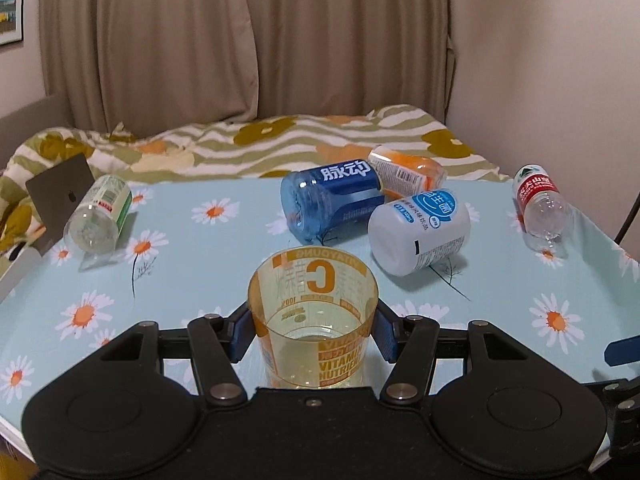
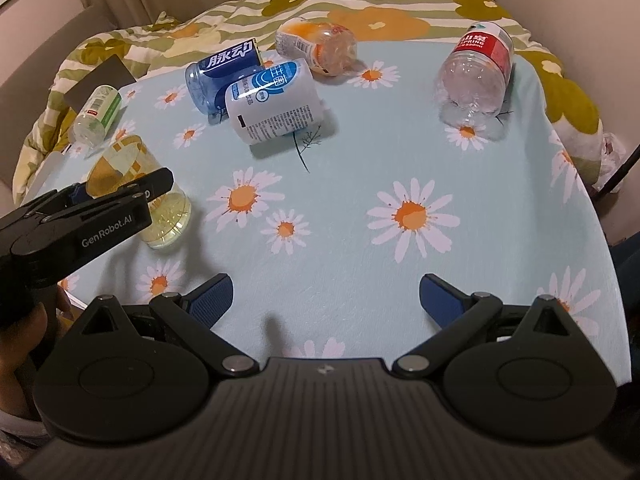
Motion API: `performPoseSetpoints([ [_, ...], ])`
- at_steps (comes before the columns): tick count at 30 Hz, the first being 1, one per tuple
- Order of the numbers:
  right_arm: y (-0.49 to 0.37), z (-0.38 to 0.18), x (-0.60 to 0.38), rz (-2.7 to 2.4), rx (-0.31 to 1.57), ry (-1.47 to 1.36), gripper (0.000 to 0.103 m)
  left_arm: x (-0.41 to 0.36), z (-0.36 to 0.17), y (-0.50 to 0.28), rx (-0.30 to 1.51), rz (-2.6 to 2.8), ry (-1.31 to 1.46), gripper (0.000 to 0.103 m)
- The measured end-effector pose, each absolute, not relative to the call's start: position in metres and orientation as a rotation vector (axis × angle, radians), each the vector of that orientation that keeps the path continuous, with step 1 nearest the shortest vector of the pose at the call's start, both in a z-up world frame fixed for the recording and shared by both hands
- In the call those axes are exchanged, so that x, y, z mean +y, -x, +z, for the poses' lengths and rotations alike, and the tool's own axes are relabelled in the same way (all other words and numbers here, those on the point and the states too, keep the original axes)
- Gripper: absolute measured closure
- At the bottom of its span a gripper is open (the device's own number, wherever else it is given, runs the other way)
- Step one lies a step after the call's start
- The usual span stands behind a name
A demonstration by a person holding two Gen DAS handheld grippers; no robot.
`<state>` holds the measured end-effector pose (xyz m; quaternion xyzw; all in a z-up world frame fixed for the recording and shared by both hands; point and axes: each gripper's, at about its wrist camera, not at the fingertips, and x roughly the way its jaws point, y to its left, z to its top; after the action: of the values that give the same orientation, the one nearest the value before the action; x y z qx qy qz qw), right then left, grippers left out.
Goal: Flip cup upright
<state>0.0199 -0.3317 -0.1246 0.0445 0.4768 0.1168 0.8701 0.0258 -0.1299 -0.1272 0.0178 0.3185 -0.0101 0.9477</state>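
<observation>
You have open cloth along the table (image 2: 360,280) near edge and its middle. Toward the far edge, the blue bottle (image 2: 220,74), white bottle (image 2: 276,102) and orange bottle (image 2: 320,46) touch and block the way. The red-label bottle (image 2: 478,76) guards the far right corner, the green-label bottle (image 2: 98,114) the far left.

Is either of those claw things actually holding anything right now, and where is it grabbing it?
Yes. The left gripper clamps the yellow cup by its side walls, mouth up. The right gripper is open and holds nothing.

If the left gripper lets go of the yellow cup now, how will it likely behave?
The yellow cup looks thin, clear plastic and empty, so probably light and easily nudged. It is wider at the rim than the base, so it may tip. The left gripper could dent it.
</observation>
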Motion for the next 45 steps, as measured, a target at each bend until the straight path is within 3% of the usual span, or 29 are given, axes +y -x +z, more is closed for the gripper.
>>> performPoseSetpoints([
  [4,-0.019,-0.121,-0.331,0.246,0.988,-0.089,0.000,-0.129,-0.127,-0.027,0.659,-0.023,-0.032,0.038],
  [6,-0.018,-0.120,-0.332,0.243,0.986,-0.091,0.000,-0.130,-0.126,-0.027,0.659,-0.027,-0.038,0.021],
  [7,-0.018,-0.120,-0.332,0.240,0.985,-0.092,0.000,-0.130,-0.126,-0.026,0.654,-0.025,-0.041,0.006],
  [8,-0.018,-0.119,-0.333,0.237,0.984,-0.094,0.000,-0.131,-0.125,-0.024,0.642,-0.023,-0.043,0.001],
  [18,-0.012,-0.099,-0.333,0.208,0.969,-0.104,0.000,-0.127,-0.104,-0.023,0.672,-0.032,-0.074,0.000],
  [32,0.003,-0.024,-0.306,0.111,0.939,-0.052,0.000,-0.072,-0.022,0.002,0.883,-0.024,-0.005,0.000],
  [45,0.026,-0.015,-0.276,0.046,0.952,-0.028,0.000,-0.041,-0.006,0.025,0.913,-0.056,-0.040,0.000],
])
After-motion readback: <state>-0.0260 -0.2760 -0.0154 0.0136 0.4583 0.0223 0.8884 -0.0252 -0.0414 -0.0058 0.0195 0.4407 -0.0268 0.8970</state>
